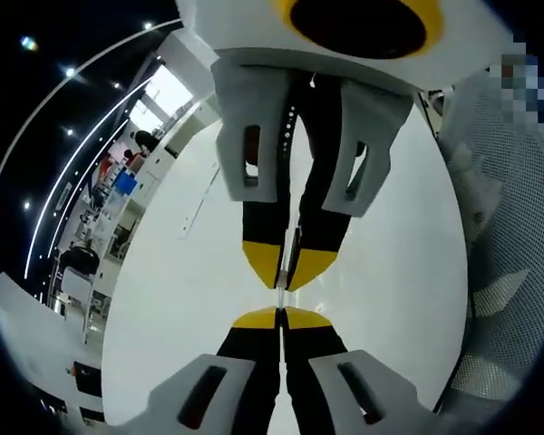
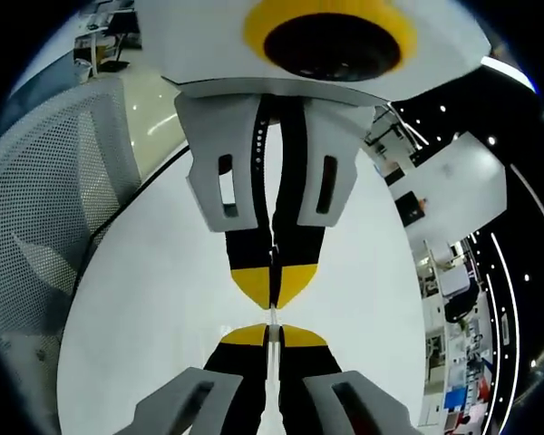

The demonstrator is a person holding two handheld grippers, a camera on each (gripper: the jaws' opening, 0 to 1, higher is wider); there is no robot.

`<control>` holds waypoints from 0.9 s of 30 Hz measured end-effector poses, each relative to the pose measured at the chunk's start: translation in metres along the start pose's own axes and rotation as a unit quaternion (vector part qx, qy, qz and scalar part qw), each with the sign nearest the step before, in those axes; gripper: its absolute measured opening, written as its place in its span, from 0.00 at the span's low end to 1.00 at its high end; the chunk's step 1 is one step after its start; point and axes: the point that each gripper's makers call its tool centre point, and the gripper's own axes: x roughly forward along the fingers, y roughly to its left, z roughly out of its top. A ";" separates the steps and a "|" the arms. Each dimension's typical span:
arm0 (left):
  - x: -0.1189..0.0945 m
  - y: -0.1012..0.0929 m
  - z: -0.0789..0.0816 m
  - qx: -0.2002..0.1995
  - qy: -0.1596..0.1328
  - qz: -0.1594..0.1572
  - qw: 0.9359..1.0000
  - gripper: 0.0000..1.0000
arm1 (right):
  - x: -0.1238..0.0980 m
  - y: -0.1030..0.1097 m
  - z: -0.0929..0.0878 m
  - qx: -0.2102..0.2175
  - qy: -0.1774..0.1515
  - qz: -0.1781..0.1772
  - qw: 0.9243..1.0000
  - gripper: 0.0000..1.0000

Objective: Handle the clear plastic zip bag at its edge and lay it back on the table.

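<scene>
My left gripper rises from the bottom of the left gripper view with its yellow-tipped jaws pressed together. Facing it tip to tip from above is my right gripper, jaws also together. A thin sliver of the clear zip bag runs edge-on between the two pairs of tips and is pinched in both. In the right gripper view the same holds mirrored: the right gripper below, the left gripper above, the bag's edge between them. The rest of the bag is too clear and thin to make out.
The white table lies behind both grippers. A grey mesh chair stands at the table's edge. Beyond are office desks and ceiling lights.
</scene>
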 end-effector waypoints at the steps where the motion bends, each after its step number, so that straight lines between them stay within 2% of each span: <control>1: 0.000 -0.001 -0.002 -0.001 0.002 -0.001 1.000 0.00 | 0.000 0.001 -0.001 0.000 0.001 0.001 1.000 0.00; 10: -0.002 -0.004 -0.009 -0.006 0.009 -0.002 1.000 0.00 | -0.003 0.006 -0.006 0.001 0.005 0.004 1.000 0.00; 27: -0.003 -0.005 -0.013 -0.009 0.013 -0.004 1.000 0.00 | -0.005 0.007 -0.010 -0.003 0.012 0.004 1.000 0.00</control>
